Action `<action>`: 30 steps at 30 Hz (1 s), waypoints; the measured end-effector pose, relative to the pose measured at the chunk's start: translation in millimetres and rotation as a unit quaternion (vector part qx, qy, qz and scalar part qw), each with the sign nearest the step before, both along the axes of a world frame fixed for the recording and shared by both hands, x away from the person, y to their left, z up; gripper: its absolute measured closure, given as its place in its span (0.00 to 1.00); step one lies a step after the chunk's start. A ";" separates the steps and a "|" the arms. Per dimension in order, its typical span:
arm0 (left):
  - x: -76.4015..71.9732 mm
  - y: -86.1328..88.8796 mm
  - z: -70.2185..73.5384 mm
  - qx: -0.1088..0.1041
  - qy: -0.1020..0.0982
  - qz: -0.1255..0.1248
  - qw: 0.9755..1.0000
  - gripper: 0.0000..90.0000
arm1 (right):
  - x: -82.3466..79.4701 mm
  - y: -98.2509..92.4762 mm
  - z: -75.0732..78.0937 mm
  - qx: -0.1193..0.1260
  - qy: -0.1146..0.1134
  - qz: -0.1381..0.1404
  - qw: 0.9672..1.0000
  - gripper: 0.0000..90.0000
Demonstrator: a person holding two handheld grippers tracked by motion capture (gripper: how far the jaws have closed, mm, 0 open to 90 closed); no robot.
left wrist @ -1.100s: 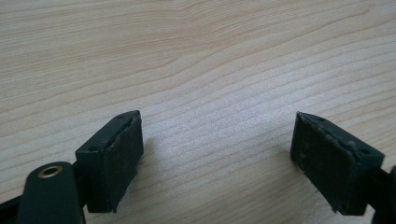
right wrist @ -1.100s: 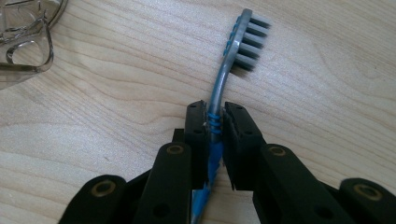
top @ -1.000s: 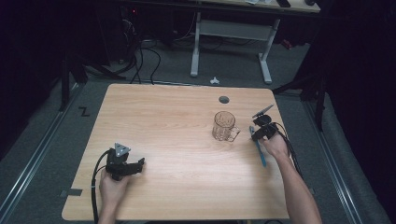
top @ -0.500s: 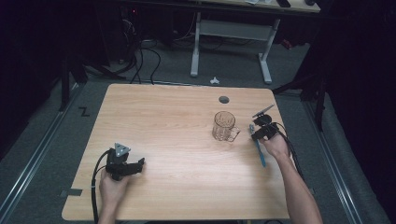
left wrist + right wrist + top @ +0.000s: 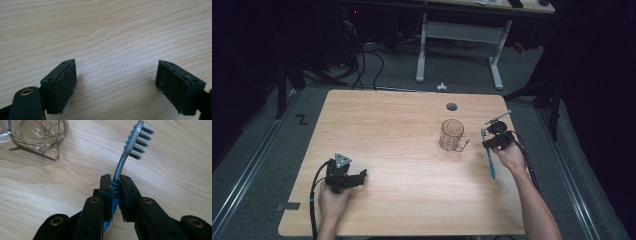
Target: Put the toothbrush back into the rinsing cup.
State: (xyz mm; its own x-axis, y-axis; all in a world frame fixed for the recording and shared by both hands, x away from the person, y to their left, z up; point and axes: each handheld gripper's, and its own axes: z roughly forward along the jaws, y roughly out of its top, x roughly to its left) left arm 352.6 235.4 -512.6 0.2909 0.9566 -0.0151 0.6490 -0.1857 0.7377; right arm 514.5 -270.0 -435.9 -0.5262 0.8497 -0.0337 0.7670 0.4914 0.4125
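1. Gripping a blue toothbrush point(image 5: 126, 155) by its neck, the right claw point(image 5: 115, 186) has its jaws clamped tight on the ribbed blue section just below the bristled head, as the right gripper view shows.
2. Seen from the high view, the right claw point(image 5: 498, 139) sits at about 3 o'clock on the wooden tabletop point(image 5: 402, 145), with the toothbrush point(image 5: 490, 161) handle trailing down toward 5 o'clock past the person's right hand point(image 5: 510, 156).
3. Standing just beside that claw, toward 9 o'clock of it, is a clear glass mug point(image 5: 452, 135), upright, its handle turned toward the claw; in the right gripper view the mug point(image 5: 35, 140) lies at 10 o'clock of the brush head, apart from it.
4. Resting at about 7 o'clock on the tabletop, the left claw point(image 5: 362, 174) is held in the person's left hand point(image 5: 333, 199); the left gripper view shows its pads point(image 5: 62, 86) spread wide over bare wood, nothing between them.
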 end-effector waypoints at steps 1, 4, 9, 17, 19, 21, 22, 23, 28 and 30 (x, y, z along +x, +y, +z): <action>0.0 0.0 0.0 0.000 0.000 0.000 1.000 0.20 | -0.8 0.0 1.0 0.001 -0.001 0.001 1.000 0.90; 0.0 0.0 0.0 0.000 0.000 0.000 1.000 0.20 | -3.7 -0.5 5.1 0.003 -0.006 0.004 1.000 0.90; 0.0 0.0 0.0 0.000 0.000 0.000 1.000 0.20 | -9.2 -0.7 10.7 0.011 -0.019 0.009 1.000 0.90; 0.0 -0.1 0.0 0.000 0.000 0.000 1.000 0.20 | -20.6 -2.6 17.8 0.038 -0.046 0.015 0.998 0.91; 0.0 -0.1 -0.1 0.000 0.000 0.000 1.000 0.20 | -23.9 -3.2 19.3 0.044 -0.054 0.015 0.997 0.91; 0.0 -0.1 -0.1 0.000 0.000 0.000 1.000 0.20 | -27.1 -4.0 20.7 0.053 -0.061 0.014 0.997 0.91; 0.0 -0.2 -0.1 0.000 0.000 0.000 1.000 0.20 | -28.6 -4.5 21.4 0.056 -0.065 0.016 0.996 0.91; 0.0 -0.1 -0.1 0.000 0.000 0.000 1.000 0.20 | -30.2 -4.7 22.2 0.060 -0.068 0.016 0.996 0.91; 0.0 -0.2 -0.1 0.000 0.000 0.001 1.000 0.20 | -37.7 -5.8 26.5 0.080 -0.090 0.017 0.993 0.91; 0.0 -0.2 0.0 0.000 0.000 0.001 1.000 0.20 | -40.4 -5.7 28.3 0.086 -0.099 0.017 0.991 0.91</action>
